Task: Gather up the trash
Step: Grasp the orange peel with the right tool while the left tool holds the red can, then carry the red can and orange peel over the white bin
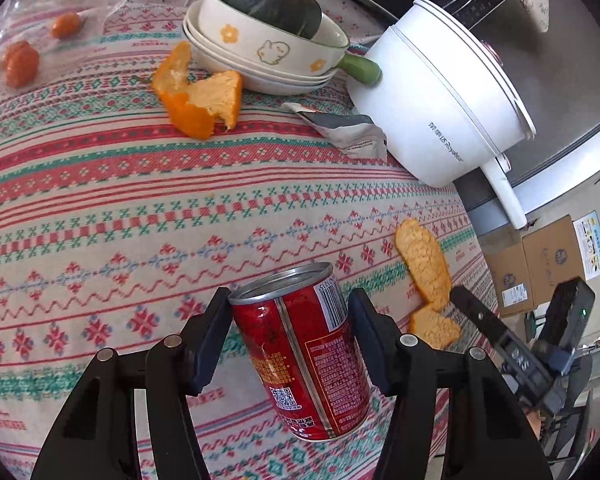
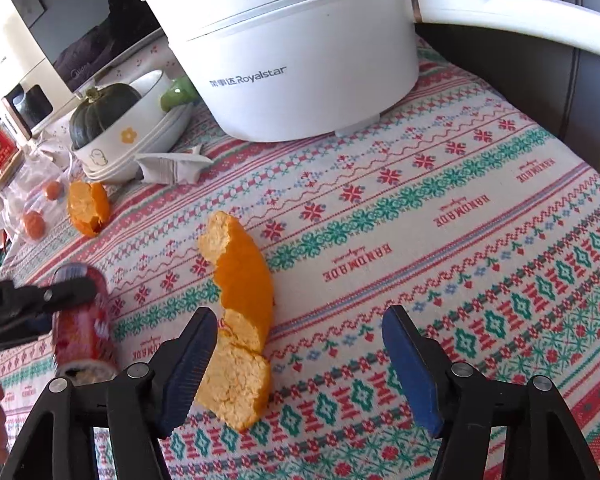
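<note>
Left wrist: left gripper (image 1: 288, 334) grasping red can (image 1: 304, 356); right gripper (image 2: 300, 360) released over orange peel (image 2: 240, 320).

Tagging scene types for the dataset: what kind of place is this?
Probably a home kitchen or dining table. A Royalstar electric cooking pot stands on a patterned tablecloth, beside stacked bowls holding a green squash. A microwave stands behind, and orange peel litters the cloth.

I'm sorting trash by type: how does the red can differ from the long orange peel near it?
The red can is rigid printed metal, while the long orange peel is soft and torn. The can sits tilted between the left tool's pads; the peel lies on the tablecloth, ahead of the open right tool. Both are trash.
</note>
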Tool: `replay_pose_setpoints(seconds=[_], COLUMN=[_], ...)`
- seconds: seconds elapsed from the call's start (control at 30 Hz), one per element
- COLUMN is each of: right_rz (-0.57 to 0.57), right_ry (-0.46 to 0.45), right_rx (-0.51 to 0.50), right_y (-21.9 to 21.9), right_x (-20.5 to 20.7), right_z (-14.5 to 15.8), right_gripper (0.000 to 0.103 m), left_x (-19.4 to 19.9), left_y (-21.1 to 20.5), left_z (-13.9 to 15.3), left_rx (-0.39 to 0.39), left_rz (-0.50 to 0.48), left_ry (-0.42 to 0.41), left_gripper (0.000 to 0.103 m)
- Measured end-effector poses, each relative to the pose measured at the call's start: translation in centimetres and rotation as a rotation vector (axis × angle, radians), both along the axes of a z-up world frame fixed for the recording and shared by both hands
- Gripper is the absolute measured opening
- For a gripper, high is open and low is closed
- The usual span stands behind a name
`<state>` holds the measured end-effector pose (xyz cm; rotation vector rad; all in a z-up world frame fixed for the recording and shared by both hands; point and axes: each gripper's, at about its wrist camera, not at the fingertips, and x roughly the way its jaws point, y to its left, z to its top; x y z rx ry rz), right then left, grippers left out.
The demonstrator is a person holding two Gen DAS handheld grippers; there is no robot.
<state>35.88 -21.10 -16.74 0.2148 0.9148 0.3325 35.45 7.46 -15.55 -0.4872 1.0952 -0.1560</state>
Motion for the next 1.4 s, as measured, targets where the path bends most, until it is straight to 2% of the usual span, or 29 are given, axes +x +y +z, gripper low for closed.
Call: replay_pose_setpoints(seconds=[0.13,0.27,0.3,0.33,0.37,0.47,0.73,0.87,1.03,1.23,1.4], right_rz=[-0.016,0.038,0.052,0.064,0.063,0.057,0.068,0.045,0.015,-0.010,-0.009], right_ry=[0.023,0.026,0.020,0.029,0.038,0.039,-0.026,-0.033,-0.039,-0.054,-0.071], right_rx=[0.021,0.000,-0.014,-0.013,-0.009,-0.036,-0.067,-0.069,-0.074,-0.073,-0.081], right_y=[0.9,2.4,2.8,3.1,3.1,3.3,2.0,0.6,-1.5,-4.2,-6.0], right_x=[1.1,1.5,1.4,1.3,1.1,0.1,-4.6,-7.3,-10.5,-14.0,-16.3], right_z=[-1.2,-1.6,-1.6,-1.6,-1.5,-0.6,4.6,6.1,7.2,8.2,8.8], right_gripper=[0.060,0.044,0.028,0.018,0.016,0.015,0.013,0.013,0.013,0.013,0.013], left_x=[-2.7,-4.8,-5.2,-5.7,-6.2,-7.6,-11.8,-13.7,-15.4,-16.4,-17.1], left_y=[1.5,2.2,2.1,2.0,1.8,1.2,-1.4,-2.8,-3.6,-4.9,-7.3], left_z=[0.5,0.0,0.0,0.2,0.4,1.7,4.8,5.2,5.0,6.1,7.1], left_rx=[0.008,-0.008,-0.011,-0.013,-0.015,-0.022,-0.027,0.013,0.047,0.064,0.032], left_rz=[-0.006,0.002,0.000,-0.002,-0.006,-0.019,-0.066,-0.105,-0.135,-0.198,-0.265], left_ry=[-0.009,0.011,0.015,0.015,0.012,-0.007,-0.066,-0.081,-0.077,-0.128,-0.160], left_gripper=[0.062,0.062,0.061,0.061,0.061,0.060,0.057,0.056,0.056,0.056,0.056])
